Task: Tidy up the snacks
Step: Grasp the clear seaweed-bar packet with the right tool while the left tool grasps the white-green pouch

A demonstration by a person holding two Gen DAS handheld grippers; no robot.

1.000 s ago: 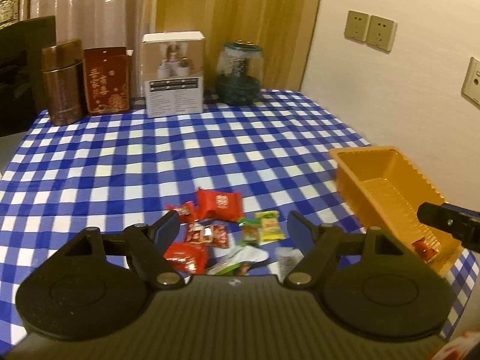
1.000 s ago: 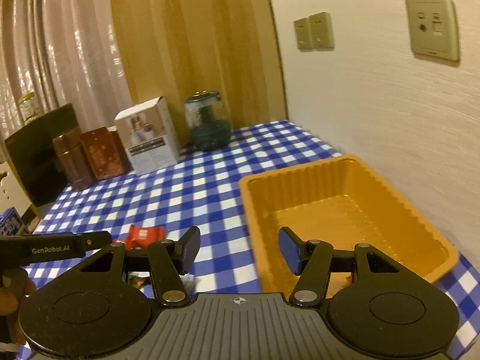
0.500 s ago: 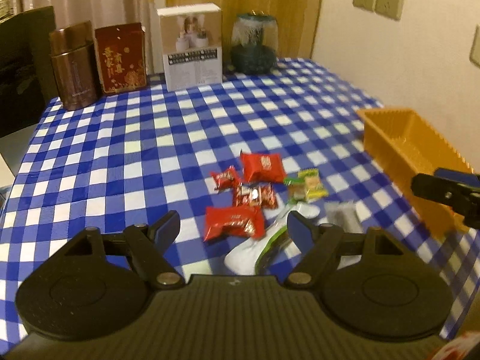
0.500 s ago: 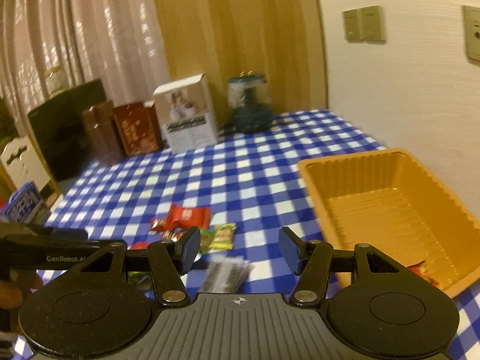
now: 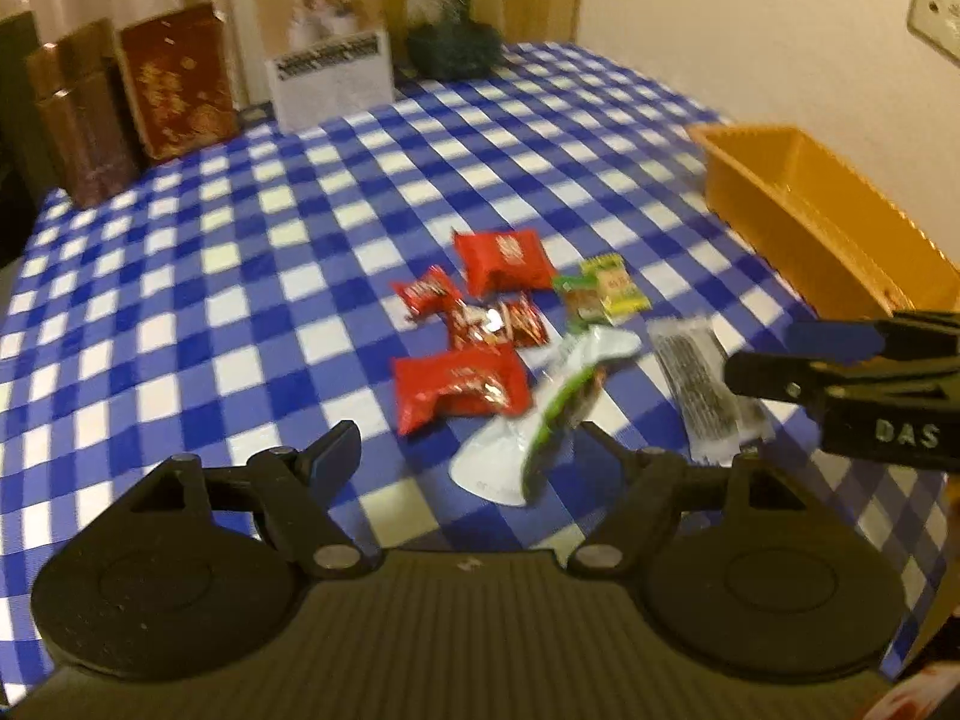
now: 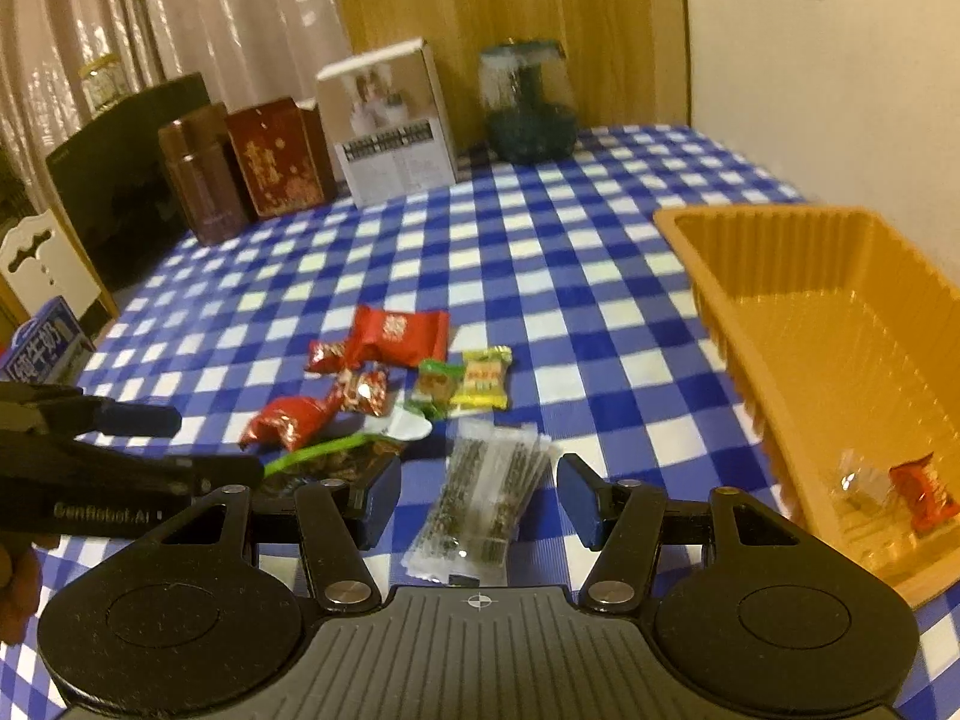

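Note:
Several snacks lie in a loose pile on the blue checked tablecloth: red packets [image 5: 461, 390], a green and yellow pair [image 5: 606, 291], a white and green pouch [image 5: 540, 420] and a clear packet of dark strips [image 6: 486, 492]. My left gripper [image 5: 468, 453] is open just above the near end of the white and green pouch. My right gripper [image 6: 480, 495] is open, low over the clear packet [image 5: 699, 387], which lies flat between its fingers and is not pressed. An orange tray [image 6: 708, 282] at the right holds a red candy [image 6: 921, 492].
At the table's back stand a brown canister [image 6: 201, 174], a red box [image 6: 279, 156], a white box [image 6: 393, 120] and a glass jar [image 6: 528, 102]. The wall runs close behind the tray [image 5: 780, 192]. A milk carton [image 6: 45, 345] sits off the left edge.
My right gripper swung left from over the orange tray to the snack pile and sank. My left gripper tipped down and came closer to the pile. Both stayed open.

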